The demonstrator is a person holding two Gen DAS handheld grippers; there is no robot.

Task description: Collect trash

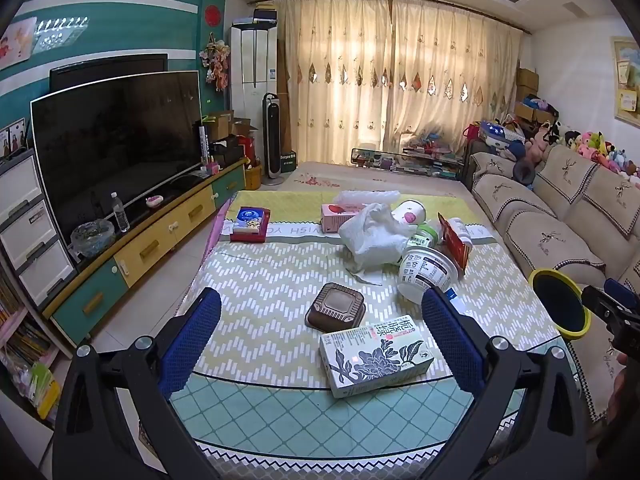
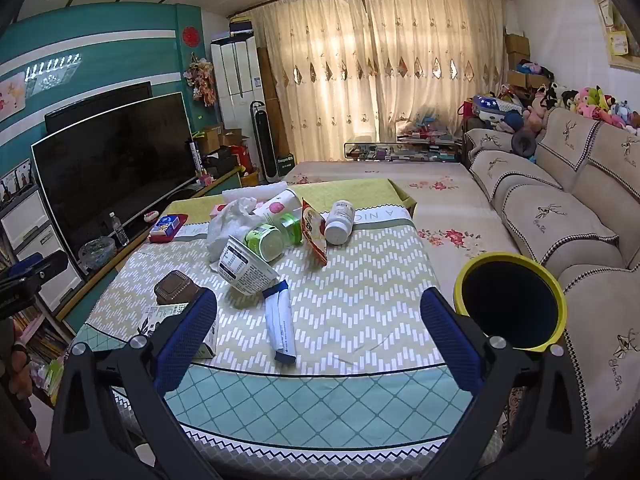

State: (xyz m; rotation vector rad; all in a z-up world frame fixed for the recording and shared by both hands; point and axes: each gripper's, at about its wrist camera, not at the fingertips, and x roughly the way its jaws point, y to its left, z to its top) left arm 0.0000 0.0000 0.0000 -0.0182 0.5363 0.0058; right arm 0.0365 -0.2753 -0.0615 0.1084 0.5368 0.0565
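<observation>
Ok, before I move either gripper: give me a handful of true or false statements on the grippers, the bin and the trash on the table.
1. The left gripper is open and holds nothing. True.
2. The right gripper is shut on the white tube. False: it is open, and the white tube lies on the tablecloth between its fingers, untouched.
3. The yellow-rimmed bin stands to the right of the table, beside the sofa. True.
4. The flower-printed carton stands upright. False: it lies flat near the table's front edge.
5. The white pill bottle lies on its side. True.
6. The brown square tray is already in the bin. False: it sits on the tablecloth.
</observation>
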